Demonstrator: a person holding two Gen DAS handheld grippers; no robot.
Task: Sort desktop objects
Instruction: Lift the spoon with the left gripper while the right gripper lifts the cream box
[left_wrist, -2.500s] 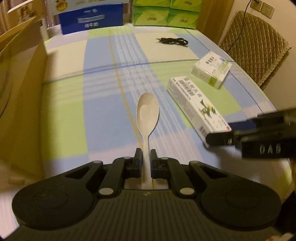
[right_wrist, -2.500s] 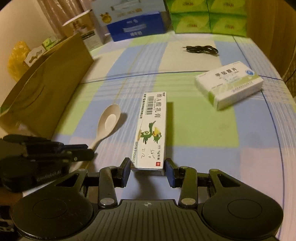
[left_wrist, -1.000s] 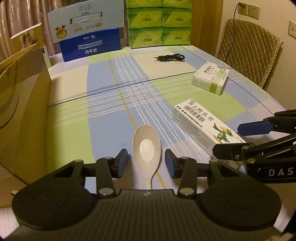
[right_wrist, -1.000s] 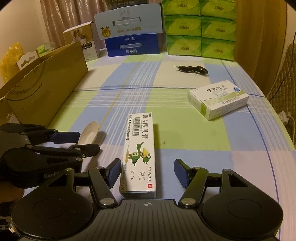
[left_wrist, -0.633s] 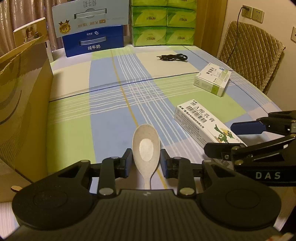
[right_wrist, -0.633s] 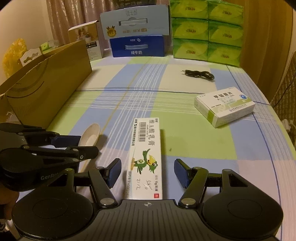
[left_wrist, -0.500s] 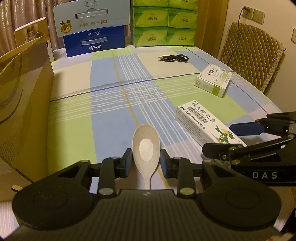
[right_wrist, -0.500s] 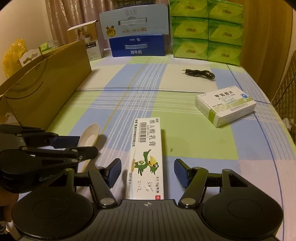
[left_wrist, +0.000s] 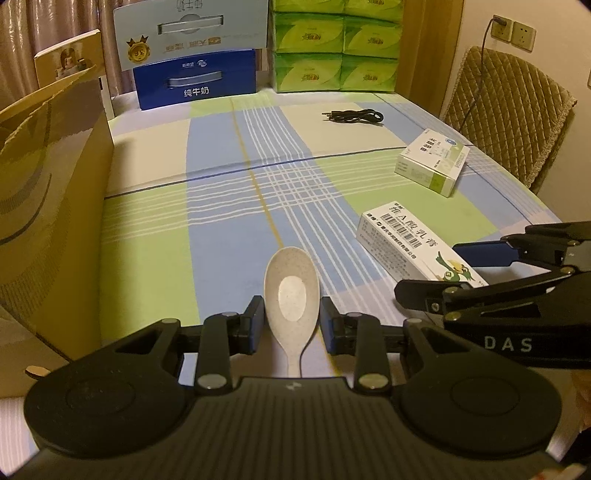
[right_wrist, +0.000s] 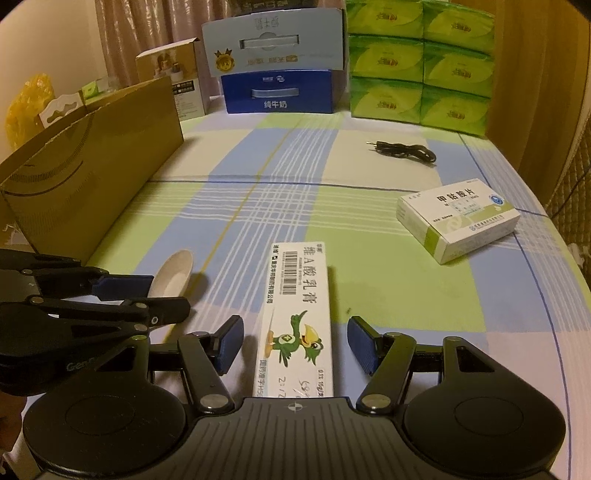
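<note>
The spoon (left_wrist: 291, 295) is pale cream with fine speckles, a deep oval bowl and a short narrow handle. It lies flat on the table (left_wrist: 147, 258), which wears a checked cloth of green, blue and cream. Its bowl sits between the fingers of the left gripper (left_wrist: 291, 325), which are released: each blue pad stands just beside the bowl's widest part, and whether they touch it cannot be told. The handle runs back under the gripper body, so the long axis follows the fingers' line and the bowl points forward, away from the camera.

The ointment box (right_wrist: 297, 321) is long, narrow and white, with a barcode and Chinese print at its far end and a green cartoon bird nearer the camera. It lies flat on the table between the fingers of the right gripper (right_wrist: 295, 345), which are spread wide, with a clear gap on each side. Its long axis also runs along the fingers, barcode end forward, near end hidden under the gripper body.

Forward and right of those fingers lies a smaller white-and-green medicine box (right_wrist: 458, 225), well apart.
</note>
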